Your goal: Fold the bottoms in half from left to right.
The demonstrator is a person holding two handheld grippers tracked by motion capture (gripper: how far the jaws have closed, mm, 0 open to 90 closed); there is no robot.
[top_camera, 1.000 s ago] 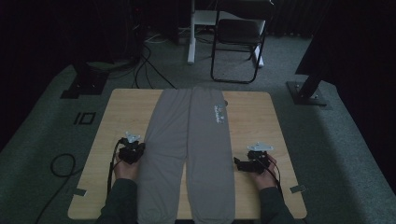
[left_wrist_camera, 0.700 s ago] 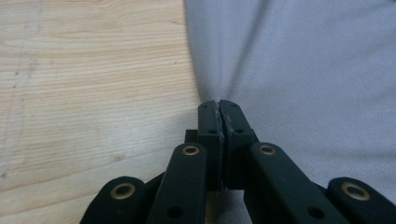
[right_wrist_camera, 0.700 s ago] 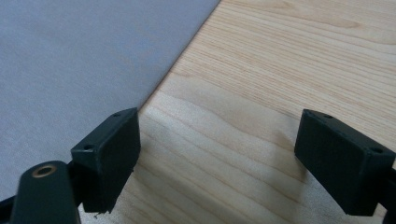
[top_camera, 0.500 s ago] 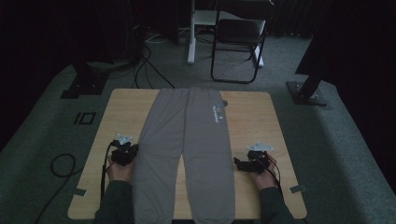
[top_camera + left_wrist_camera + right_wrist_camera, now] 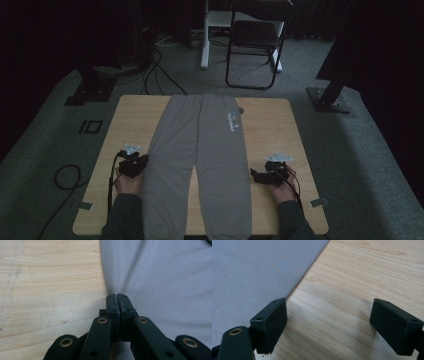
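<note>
While clamping trousers (image 5: 160,277): left gripper (image 5: 117,296).

A folding chair (image 5: 255,47) stands beyond the wooden table (image 5: 270,125) (cables (image 5: 155,65) trail across the carpet nearby).

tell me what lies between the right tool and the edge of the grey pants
Only bare wood: in the right gripper view the table shows between the open right tool and the grey pants, nothing else there.

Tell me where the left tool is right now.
In the high view the left tool sits on the wooden table at the left outer edge of the grey trousers, jaws shut at that edge.
</note>
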